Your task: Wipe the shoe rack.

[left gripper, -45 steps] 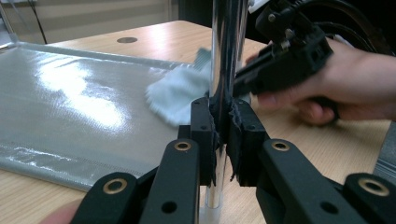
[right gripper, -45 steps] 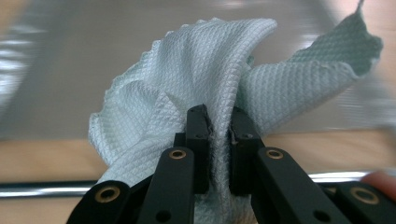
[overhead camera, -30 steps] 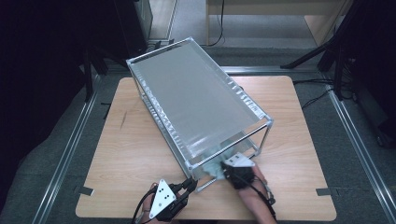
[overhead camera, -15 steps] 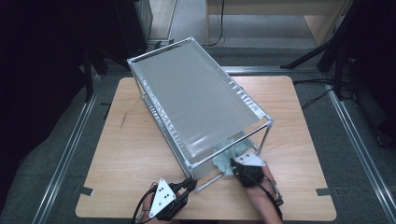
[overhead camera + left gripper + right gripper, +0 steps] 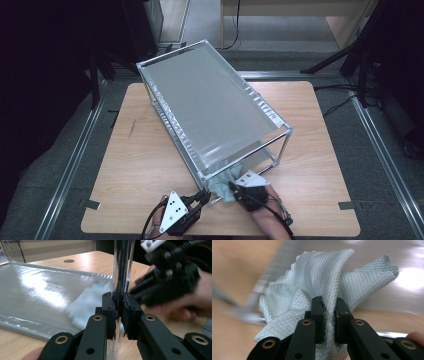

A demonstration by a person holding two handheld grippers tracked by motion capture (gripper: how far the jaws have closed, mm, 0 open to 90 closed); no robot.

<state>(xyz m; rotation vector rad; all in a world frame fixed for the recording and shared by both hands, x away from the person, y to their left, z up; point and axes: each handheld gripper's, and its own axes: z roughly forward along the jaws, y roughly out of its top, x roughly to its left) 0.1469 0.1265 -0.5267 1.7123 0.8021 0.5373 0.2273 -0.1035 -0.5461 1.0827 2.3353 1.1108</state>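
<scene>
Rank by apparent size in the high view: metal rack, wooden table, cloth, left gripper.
1. wooden table
2. metal rack; stands taller, nearer the camera, so it looks bigger
3-4. left gripper and cloth: alike; the cloth is partly hidden, so unranked

Both grippers clamped tight at the table's near edge

Left gripper (image 5: 204, 196) sits low by the near edge, jaws pinched shut and pointing up toward the far right corner, the hand (image 5: 159, 216) wrapped around its body. Right gripper (image 5: 231, 187) lies just beside it, jaws squeezed together and aimed left, its hand (image 5: 267, 220) and forearm coming in over the near edge.
</scene>
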